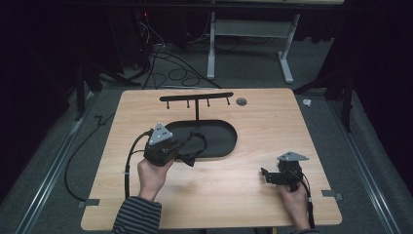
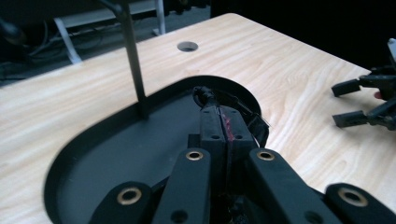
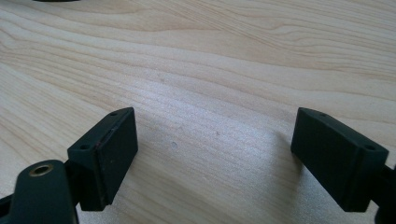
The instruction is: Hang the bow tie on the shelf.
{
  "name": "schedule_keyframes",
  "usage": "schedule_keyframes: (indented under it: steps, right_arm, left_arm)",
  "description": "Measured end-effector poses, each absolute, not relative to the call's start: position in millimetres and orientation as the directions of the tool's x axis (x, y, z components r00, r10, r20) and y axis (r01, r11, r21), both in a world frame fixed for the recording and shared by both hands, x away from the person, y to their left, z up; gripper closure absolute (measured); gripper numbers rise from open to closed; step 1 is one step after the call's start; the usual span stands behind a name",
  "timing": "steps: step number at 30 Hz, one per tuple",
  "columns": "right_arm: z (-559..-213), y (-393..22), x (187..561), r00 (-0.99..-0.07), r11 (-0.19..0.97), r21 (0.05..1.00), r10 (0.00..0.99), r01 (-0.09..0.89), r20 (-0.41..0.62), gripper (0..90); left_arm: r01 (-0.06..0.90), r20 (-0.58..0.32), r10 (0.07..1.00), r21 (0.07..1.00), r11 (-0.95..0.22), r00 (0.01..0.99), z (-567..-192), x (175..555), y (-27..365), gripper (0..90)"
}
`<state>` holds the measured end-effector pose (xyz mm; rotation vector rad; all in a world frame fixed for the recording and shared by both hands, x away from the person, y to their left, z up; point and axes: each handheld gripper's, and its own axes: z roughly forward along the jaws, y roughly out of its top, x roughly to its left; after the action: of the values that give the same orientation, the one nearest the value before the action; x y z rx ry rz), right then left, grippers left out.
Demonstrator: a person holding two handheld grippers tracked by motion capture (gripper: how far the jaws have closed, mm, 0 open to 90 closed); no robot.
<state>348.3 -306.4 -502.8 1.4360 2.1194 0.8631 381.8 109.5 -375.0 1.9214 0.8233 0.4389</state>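
Left tool (image 2: 223, 122) clamped on black strap (image 1: 195, 146) over tray (image 1: 226, 141); right tool (image 3: 215, 154) wide, empty.

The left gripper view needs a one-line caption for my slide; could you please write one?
Left gripper, jaws shut on a black strap, above the stand's black oval tray.

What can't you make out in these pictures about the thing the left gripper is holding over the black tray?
- Black looped item: high view, too small and dark against the tray to identify.
- Same item, left gripper view: the shut left gripper covers most of it.
- Stand post: its top is cut off by the upper edge.
- Right gripper: open over bare wood.
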Motion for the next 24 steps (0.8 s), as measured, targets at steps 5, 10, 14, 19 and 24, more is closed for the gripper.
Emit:
schedule_keyframes:
  steps: [5, 10, 14, 19, 24]
  right_arm:
    - [-502.8, -306.4, 348.3, -0.368, 0.269, 0.704, 0.930, 0.657, -0.011, 15.6]
    - [-502.8, -306.4, 348.3, -0.368, 0.269, 0.704, 0.930, 0.657, -0.011, 15.6]
    - [-502.8, -306.5, 348.2, -0.371, 0.271, 0.704, 0.929, 0.657, -0.012, 15.6]
    - [-502.9, -306.6, 348.3, -0.372, 0.273, 0.704, 0.928, 0.655, -0.014, 15.6]
    - [-502.9, -306.6, 348.3, -0.374, 0.275, 0.705, 0.927, 0.654, -0.014, 15.7]
  left_arm:
    - [0.357, -0.042, 0.711, 0.884, -0.301, 0.702, -366.7, 389.1, 110.8, 89.6]
    - [0.354, -0.039, 0.713, 0.886, -0.298, 0.700, -356.6, 396.5, 112.0, 89.6]
    - [0.346, -0.037, 0.721, 0.893, -0.287, 0.692, -346.1, 402.6, 113.1, 89.6]
    - [0.339, -0.021, 0.733, 0.896, -0.288, 0.680, -337.4, 411.4, 112.9, 89.6]
    - [0.340, -0.023, 0.755, 0.902, -0.267, 0.656, -331.4, 421.2, 114.3, 89.6]
